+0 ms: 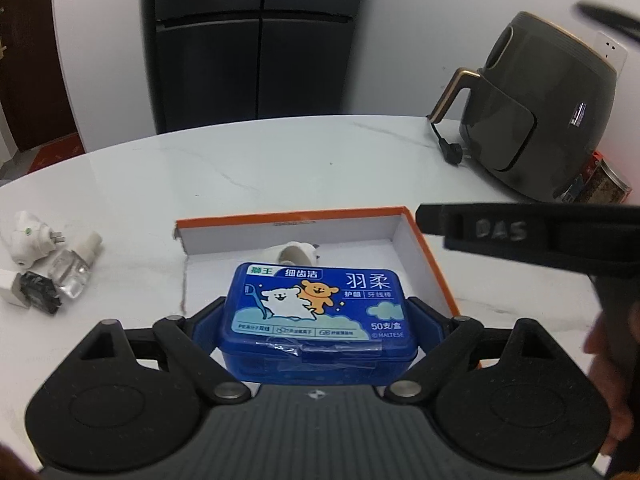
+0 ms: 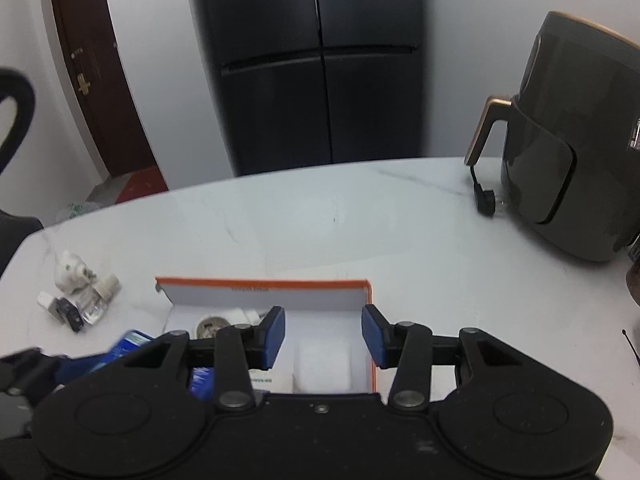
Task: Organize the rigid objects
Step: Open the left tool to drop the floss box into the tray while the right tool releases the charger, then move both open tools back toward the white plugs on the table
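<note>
My left gripper [image 1: 316, 320] is shut on a blue floss-pick box [image 1: 318, 308] and holds it over the open orange-rimmed cardboard box [image 1: 428, 256]. A white plug adapter [image 1: 296, 254] lies inside the box at its far side. My right gripper [image 2: 323, 334] is open and empty above the same box [image 2: 264, 286], which holds a round white adapter [image 2: 212, 326] and a white roll-like item [image 2: 322, 364]. The floss box shows in part at the left of the right wrist view [image 2: 132, 340]. The right gripper also shows at the right of the left wrist view [image 1: 520, 236].
A white plug, a clear bottle and a black-and-white charger [image 1: 44, 268] lie on the marble table [image 1: 280, 160] left of the box; they also show in the right wrist view [image 2: 80, 292]. A dark air fryer [image 1: 540, 108] with its cord stands at the back right. A fridge [image 1: 252, 40] stands behind the table.
</note>
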Demonstrator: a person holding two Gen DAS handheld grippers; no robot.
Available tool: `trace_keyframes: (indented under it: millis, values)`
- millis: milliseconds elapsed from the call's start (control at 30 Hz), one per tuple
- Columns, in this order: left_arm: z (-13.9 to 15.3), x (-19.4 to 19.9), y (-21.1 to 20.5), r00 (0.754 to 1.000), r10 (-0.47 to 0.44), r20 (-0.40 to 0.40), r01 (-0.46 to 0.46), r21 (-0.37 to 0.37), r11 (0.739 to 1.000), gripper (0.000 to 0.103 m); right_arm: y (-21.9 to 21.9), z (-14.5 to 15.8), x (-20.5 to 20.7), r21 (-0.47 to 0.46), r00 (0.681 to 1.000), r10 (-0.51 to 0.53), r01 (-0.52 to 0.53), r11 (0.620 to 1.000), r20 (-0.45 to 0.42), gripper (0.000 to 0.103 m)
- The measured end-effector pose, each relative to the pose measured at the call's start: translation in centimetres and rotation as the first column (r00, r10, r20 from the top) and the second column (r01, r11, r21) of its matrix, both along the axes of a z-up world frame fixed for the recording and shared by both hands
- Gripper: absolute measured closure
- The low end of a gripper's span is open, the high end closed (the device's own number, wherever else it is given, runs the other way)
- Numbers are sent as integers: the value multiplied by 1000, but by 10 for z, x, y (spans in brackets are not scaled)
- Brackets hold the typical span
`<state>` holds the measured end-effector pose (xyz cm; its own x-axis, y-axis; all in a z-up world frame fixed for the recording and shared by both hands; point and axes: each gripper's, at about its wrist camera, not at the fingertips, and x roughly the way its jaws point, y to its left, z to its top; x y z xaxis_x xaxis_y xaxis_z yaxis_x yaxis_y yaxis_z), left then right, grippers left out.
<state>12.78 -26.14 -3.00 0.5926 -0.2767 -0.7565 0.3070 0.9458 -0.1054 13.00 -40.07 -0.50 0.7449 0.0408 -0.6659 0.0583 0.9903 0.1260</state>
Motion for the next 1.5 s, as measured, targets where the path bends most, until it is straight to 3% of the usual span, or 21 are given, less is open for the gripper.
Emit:
trace_keyframes:
  millis: [300, 600, 867, 1500]
  values:
    - [-8, 13, -28, 998, -64, -29, 63, -31, 998, 8, -21, 17, -37, -14, 996, -76, 77, 997, 51, 43]
    - [15, -2, -10, 999, -36, -4, 36, -35, 999, 4, -14, 28, -60, -28, 992, -101, 103, 994, 70, 36]
    - [30, -17, 41, 998, 68, 12, -68, 0, 998, 2, 16, 34, -71, -18, 992, -93, 95, 995, 83, 24]
    - [39, -34, 177, 954, 299, 4, -299, -4, 954, 1, 141, 27, -56, -22, 994, 93, -92, 996, 51, 24]
